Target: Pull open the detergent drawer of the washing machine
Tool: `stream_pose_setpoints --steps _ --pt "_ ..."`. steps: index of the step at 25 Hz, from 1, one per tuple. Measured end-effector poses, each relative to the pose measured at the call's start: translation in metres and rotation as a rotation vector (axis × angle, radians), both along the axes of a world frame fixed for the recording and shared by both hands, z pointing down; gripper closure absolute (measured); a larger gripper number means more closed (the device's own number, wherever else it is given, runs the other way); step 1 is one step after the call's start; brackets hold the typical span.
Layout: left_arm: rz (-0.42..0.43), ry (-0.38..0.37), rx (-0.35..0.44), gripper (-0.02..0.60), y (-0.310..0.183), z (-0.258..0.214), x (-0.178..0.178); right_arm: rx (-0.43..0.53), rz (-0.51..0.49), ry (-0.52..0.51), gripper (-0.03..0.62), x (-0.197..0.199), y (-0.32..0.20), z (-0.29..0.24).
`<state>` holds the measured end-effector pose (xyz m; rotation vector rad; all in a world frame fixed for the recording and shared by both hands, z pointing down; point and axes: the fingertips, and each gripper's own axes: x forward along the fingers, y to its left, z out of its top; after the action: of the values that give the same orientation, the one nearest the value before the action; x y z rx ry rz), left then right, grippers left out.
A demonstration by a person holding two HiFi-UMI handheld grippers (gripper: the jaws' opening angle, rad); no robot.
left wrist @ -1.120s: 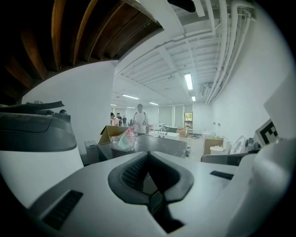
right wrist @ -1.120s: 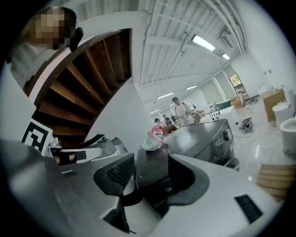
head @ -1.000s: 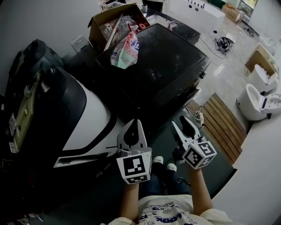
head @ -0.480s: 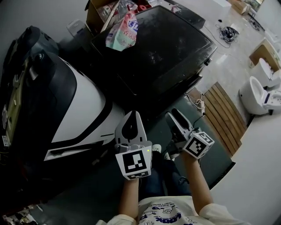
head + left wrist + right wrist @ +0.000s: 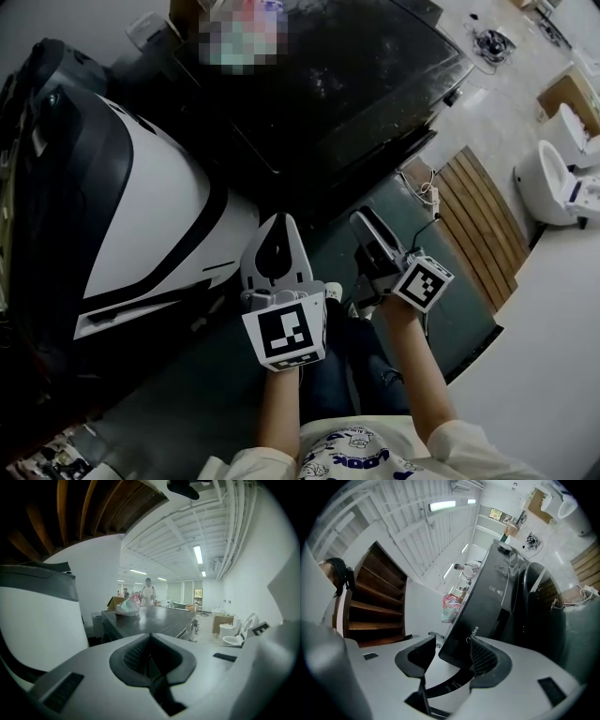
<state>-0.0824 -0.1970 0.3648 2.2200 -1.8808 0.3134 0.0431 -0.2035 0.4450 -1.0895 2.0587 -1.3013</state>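
The black washing machine (image 5: 347, 84) stands ahead of me, seen from above in the head view. My left gripper (image 5: 277, 225) hovers short of its front left corner, jaws shut with nothing between them. In the left gripper view the pads (image 5: 140, 651) meet, and the machine's top (image 5: 150, 616) lies beyond. My right gripper (image 5: 367, 225) is held beside it, open and empty. Between its pads (image 5: 483, 656) shows the machine's dark front panel with brand print (image 5: 480, 620), still some way off. I cannot pick out the drawer's outline.
A large white and black appliance (image 5: 150, 216) fills the left. A pink bag (image 5: 451, 606) lies on the washer's top. A slatted wooden board (image 5: 478, 234) and a white toilet (image 5: 548, 183) sit at the right. Wooden stairs (image 5: 375, 606) rise behind. A person (image 5: 148, 590) stands far off.
The head view has tilted down, so the washer sits higher in the picture. Both grippers keep nearly the same pose and the same jaw states; the right one has drifted slightly left.
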Motion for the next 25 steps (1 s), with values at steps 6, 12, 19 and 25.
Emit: stream_pose_setpoints --steps 6,12,19,25 --pt "0.002 -0.014 -0.026 0.568 -0.001 0.022 0.003 -0.01 0.014 -0.048 0.367 0.0 -0.01 0.022" --pt "-0.012 0.001 -0.025 0.568 -0.005 0.042 0.007 0.012 0.0 -0.137 0.367 -0.003 -0.021 0.039" --pt "-0.034 0.031 -0.008 0.568 -0.011 0.058 0.012 0.06 -0.007 -0.22 0.381 0.0 -0.036 0.055" --pt "-0.04 0.035 -0.015 0.568 -0.011 0.072 0.016 0.065 -0.026 -0.269 0.381 -0.005 -0.042 0.074"
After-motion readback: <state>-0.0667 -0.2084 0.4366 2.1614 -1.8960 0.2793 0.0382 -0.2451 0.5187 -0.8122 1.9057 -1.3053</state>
